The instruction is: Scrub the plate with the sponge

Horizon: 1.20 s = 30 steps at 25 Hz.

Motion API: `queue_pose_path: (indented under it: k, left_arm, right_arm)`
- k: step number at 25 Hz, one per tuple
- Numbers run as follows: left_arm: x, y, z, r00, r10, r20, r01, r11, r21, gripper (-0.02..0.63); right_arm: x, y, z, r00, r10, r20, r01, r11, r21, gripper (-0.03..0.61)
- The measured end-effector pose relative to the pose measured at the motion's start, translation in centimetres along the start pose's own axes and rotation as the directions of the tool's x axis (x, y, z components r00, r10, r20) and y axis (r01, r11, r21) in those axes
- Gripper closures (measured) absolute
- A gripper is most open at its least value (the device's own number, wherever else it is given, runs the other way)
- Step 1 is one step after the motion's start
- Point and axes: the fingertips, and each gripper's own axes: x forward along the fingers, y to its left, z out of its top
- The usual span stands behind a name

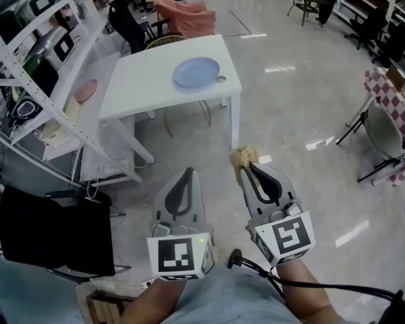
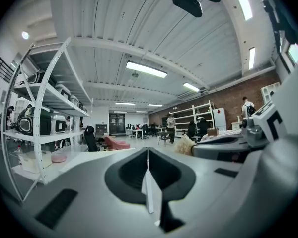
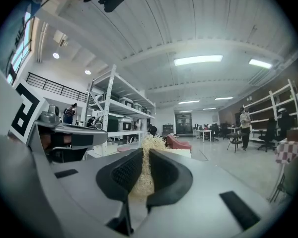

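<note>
The right gripper (image 1: 251,169) pinches a straw-coloured fibrous sponge (image 1: 242,157). The left gripper (image 1: 187,173) is closed on nothing. The blue plate (image 1: 196,71) sits by the right edge of the white table (image 1: 138,79).

The glossy floor (image 1: 293,106) lies open up to the white table (image 1: 145,79); the table's near and right edges stand free; its top is bare save a blue plate (image 1: 196,71) and a small round thing (image 1: 221,79) just beside it; a shelf rack (image 1: 27,86) crowds the table's left side; a black chair (image 1: 54,231) stands near the left gripper (image 1: 187,172); a checkered folding chair (image 1: 391,127) stands well off to the right.
</note>
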Motion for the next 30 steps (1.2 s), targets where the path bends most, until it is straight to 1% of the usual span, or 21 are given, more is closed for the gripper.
queue_pose_path:
  k: [3, 6, 10, 15, 19, 22, 24, 27, 30]
  left_arm:
    - [1.4, 1.4, -0.3, 1.0, 0.015, -0.009, -0.016, 0.999, -0.035, 0.597]
    - [3.6, 4.0, -1.2, 0.999, 0.024, -0.025, -0.025, 0.999, -0.043, 0.597]
    - [7.3, 7.1, -2.0, 0.999, 0.021, -0.032, -0.022, 0.998, -0.053, 0.597]
    - [12.3, 11.3, -1.7, 0.999, 0.016, -0.03, -0.018, 0.998, -0.068, 0.597]
    - [15.7, 14.5, -0.8, 1.0, 0.013, -0.008, -0.014, 0.997, -0.079, 0.597]
    - [18.0, 16.3, 0.3, 1.0, 0.008, 0.023, -0.006, 0.997, -0.075, 0.597]
    - [19.3, 17.4, 0.9, 0.999, 0.006, 0.042, -0.003, 0.998, -0.066, 0.597]
    - [21.1, 19.3, 1.3, 0.997, 0.011, 0.071, -0.009, 0.999, -0.031, 0.597]
    - [23.0, 20.3, 1.9, 0.996, -0.001, 0.093, 0.004, 0.999, -0.032, 0.597]
  right_arm:
    - [1.9, 0.0, -0.5, 1.0, 0.013, -0.009, -0.013, 1.0, 0.021, 0.532]
    - [4.9, -0.1, -1.3, 1.0, 0.013, -0.027, -0.012, 0.999, 0.039, 0.532]
    - [9.7, -0.6, -1.9, 0.999, 0.018, -0.047, -0.017, 0.999, 0.033, 0.532]
    - [16.0, -2.1, -1.3, 0.999, 0.006, -0.047, -0.005, 1.0, 0.021, 0.532]
    - [20.3, -2.8, -0.1, 0.999, -0.005, -0.048, 0.005, 1.0, 0.002, 0.532]
    - [23.0, -3.5, 1.1, 0.999, -0.013, -0.029, 0.012, 1.0, -0.019, 0.532]
    - [24.8, -3.9, 1.9, 1.0, -0.018, -0.012, 0.018, 0.999, -0.033, 0.532]
    - [27.0, -4.2, 2.9, 1.0, -0.023, 0.015, 0.023, 0.999, -0.049, 0.532]
    - [28.9, -4.9, 3.1, 0.999, -0.032, 0.027, 0.033, 0.998, -0.052, 0.532]
